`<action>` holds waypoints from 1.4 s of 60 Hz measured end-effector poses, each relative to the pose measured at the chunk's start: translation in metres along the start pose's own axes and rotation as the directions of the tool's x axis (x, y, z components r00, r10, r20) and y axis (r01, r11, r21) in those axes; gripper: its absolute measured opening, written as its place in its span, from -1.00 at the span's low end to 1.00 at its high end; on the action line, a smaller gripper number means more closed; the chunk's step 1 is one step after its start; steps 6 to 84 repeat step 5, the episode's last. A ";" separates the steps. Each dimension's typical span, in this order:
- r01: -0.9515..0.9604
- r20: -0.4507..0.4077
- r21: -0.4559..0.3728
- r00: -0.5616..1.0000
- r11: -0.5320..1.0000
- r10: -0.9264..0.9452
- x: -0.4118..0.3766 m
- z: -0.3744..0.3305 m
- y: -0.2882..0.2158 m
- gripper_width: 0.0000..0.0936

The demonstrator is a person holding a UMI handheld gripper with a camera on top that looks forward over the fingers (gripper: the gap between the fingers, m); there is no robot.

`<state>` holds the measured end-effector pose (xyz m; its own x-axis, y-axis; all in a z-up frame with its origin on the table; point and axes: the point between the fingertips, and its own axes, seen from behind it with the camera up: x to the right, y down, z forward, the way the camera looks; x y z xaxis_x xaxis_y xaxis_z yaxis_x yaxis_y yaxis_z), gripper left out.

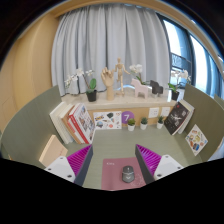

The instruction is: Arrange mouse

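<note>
A small grey mouse (127,175) lies on a dusty-pink mouse mat (113,171) on the green-grey table (40,125). It sits on the mat's right half, near the front edge. My gripper (112,163) is open, with its magenta pads (78,160) spread wide to either side of the mat. The mouse rests on its own between the fingers, closer to the right finger (150,160), and neither finger touches it.
A low white shelf (120,115) with books, small potted plants and picture cards runs across the back of the table. White orchids (78,78) and a wooden hand model (105,82) stand on top. Grey curtains hang behind. A wooden block (52,149) lies left of the fingers.
</note>
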<state>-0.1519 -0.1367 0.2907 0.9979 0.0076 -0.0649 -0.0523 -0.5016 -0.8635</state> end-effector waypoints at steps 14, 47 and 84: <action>-0.013 0.001 -0.011 1.000 1.000 0.013 -0.004 0.000 0.007 0.83; -0.013 0.001 -0.011 1.000 1.000 0.013 -0.004 0.000 0.007 0.83; -0.013 0.001 -0.011 1.000 1.000 0.013 -0.004 0.000 0.007 0.83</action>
